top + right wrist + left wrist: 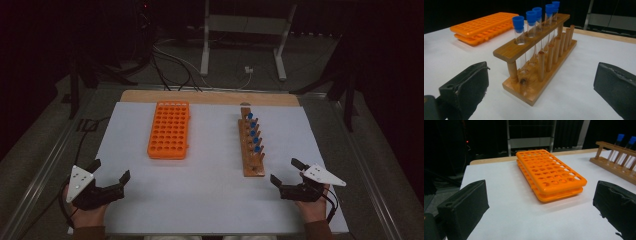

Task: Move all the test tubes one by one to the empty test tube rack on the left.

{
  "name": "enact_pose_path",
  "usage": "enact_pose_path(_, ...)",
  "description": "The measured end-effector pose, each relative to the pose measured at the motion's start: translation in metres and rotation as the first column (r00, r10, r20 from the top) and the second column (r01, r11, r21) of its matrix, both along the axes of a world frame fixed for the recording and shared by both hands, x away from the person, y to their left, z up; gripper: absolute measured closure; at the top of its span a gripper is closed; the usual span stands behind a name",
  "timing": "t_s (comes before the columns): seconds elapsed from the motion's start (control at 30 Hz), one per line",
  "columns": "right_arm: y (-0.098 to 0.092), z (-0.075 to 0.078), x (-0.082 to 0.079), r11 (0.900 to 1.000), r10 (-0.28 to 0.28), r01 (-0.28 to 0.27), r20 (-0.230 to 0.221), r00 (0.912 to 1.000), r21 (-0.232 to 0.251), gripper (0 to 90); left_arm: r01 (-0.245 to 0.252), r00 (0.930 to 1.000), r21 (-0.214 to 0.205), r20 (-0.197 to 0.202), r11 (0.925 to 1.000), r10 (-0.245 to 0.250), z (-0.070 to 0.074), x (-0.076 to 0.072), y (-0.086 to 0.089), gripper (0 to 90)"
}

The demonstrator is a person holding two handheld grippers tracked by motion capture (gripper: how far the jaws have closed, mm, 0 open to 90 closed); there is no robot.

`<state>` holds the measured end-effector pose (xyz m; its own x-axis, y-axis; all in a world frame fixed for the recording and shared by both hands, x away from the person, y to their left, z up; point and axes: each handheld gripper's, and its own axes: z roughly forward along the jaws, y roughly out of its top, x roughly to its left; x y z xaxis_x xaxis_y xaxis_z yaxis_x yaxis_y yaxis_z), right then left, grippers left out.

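As you look down from the high view, your left gripper (111,169) and right gripper (286,171) rest near the table's (210,210) front edge, jaws spread apart, holding nothing. One orange rack (169,129) lies ahead of the left gripper; one wooden rack (251,145) with five blue-capped tubes (254,135) stands just ahead of the right.

In your left gripper view, the orange rack (550,173) lies flat beyond the open jaws.

In your right gripper view, the wooden rack (536,65) stands close, its five tubes (532,18) upright in one row.

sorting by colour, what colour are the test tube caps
Blue caps, clearest in the right gripper view.
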<state>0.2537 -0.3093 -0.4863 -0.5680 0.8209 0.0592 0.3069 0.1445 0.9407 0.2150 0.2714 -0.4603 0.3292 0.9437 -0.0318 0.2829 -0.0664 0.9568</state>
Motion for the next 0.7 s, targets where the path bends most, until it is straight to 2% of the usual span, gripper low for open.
enact_pose_path(0.2, 0.003, 0.000, 0.001, 0.9999, 0.001, -0.001, -0.012, 0.9999, -0.012, 0.2, -0.021, 0.9998, -0.007, 0.002, 0.9998, 0.021, 0.000, -0.001, 0.003, 0.7)
enact_pose_path(0.33, 0.007, 0.002, 0.002, 0.9998, 0.005, -0.006, -0.023, 0.9997, -0.018, 0.2, -0.022, 0.9996, -0.007, -0.015, 0.9997, 0.022, -0.003, 0.001, 0.003, 0.7)
enact_pose_path(0.5, 0.014, 0.015, 0.006, 0.9999, 0.014, -0.014, -0.021, 0.9997, -0.004, 0.2, -0.020, 0.9995, -0.007, -0.025, 0.9998, 0.019, -0.004, 0.001, 0.004, 0.7)
enact_pose_path(0.6, 0.023, 0.024, 0.010, 0.9993, 0.028, -0.029, -0.035, 0.9990, -0.022, 0.2, -0.015, 0.9992, -0.012, -0.036, 0.9998, 0.015, -0.006, 0.002, 0.003, 0.7)
enact_pose_path(0.7, 0.031, 0.029, 0.018, 0.9986, 0.041, -0.044, -0.089, 0.9952, -0.030, 0.3, -0.005, 0.9988, -0.010, -0.050, 0.9999, 0.005, -0.007, 0.003, 0.001, 0.7)
